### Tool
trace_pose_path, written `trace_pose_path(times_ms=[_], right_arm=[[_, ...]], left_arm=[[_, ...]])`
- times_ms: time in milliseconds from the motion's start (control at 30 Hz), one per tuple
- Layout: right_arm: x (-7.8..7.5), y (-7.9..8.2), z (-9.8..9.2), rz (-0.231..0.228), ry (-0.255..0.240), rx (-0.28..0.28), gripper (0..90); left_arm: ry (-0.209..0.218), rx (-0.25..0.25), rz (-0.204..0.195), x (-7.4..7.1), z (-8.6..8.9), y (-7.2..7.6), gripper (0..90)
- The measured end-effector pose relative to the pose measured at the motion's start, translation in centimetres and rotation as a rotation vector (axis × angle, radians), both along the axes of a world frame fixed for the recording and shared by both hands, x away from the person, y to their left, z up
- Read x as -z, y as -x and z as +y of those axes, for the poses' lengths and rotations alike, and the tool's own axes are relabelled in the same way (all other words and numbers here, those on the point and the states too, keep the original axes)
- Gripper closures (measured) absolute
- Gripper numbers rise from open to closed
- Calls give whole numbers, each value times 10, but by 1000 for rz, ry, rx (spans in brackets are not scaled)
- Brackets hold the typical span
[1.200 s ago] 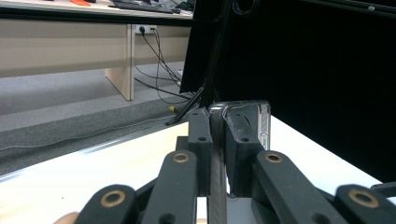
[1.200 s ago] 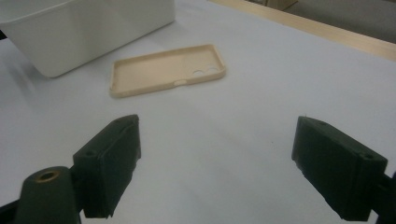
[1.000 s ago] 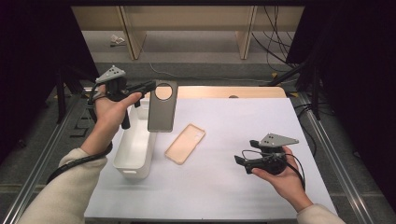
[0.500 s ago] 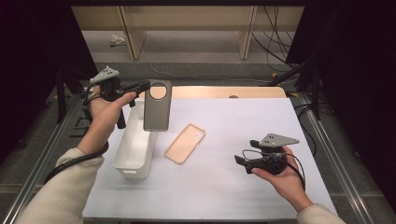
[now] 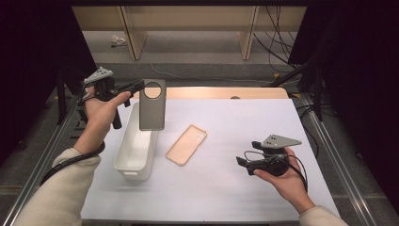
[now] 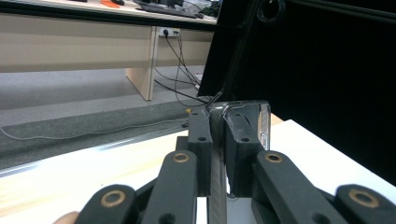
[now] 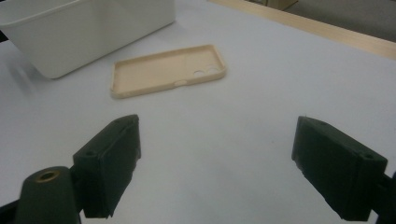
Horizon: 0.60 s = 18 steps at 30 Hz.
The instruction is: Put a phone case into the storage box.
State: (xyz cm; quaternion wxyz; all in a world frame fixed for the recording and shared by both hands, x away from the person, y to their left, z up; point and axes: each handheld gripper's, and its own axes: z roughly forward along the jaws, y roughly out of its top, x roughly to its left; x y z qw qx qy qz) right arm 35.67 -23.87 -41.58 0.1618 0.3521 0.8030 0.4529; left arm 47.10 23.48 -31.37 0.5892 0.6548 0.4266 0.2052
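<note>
A grey phone case [image 5: 152, 105] with a round camera hole hangs upright above the far end of the white bin [image 5: 134, 151]. My left gripper [image 5: 139, 86] is shut on its top edge. Seen edge-on in the left gripper view, the grey case [image 6: 217, 140] is pinched between the two black pads, with my left gripper [image 6: 217, 135] shut on it. A beige phone case [image 5: 186, 144] lies open side up on the white tabletop, right of the bin. My right gripper [image 5: 246, 154] rests low near the front right, open, nothing between its fingers. In the right gripper view my right gripper [image 7: 215, 170] faces the beige case [image 7: 168, 70] and the bin [image 7: 84, 30].
The white table [image 5: 244, 117] has a wooden strip along its far edge and metal rails down both sides. Beyond it are a grey floor, wooden desk legs and black cables. Dark curtains close both sides.
My left gripper has carried the grey case a little to the left and slightly lower, over the bin's far end. The right gripper has stayed put.
</note>
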Motion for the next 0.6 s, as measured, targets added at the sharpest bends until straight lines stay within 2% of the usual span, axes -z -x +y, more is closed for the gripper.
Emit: trace_pose_path(times_ms=[600], right_arm=[[0, 0, 0, 1, -2, 3, 165]], left_arm=[[0, -15, -6, -4, 12, -3, 821]])
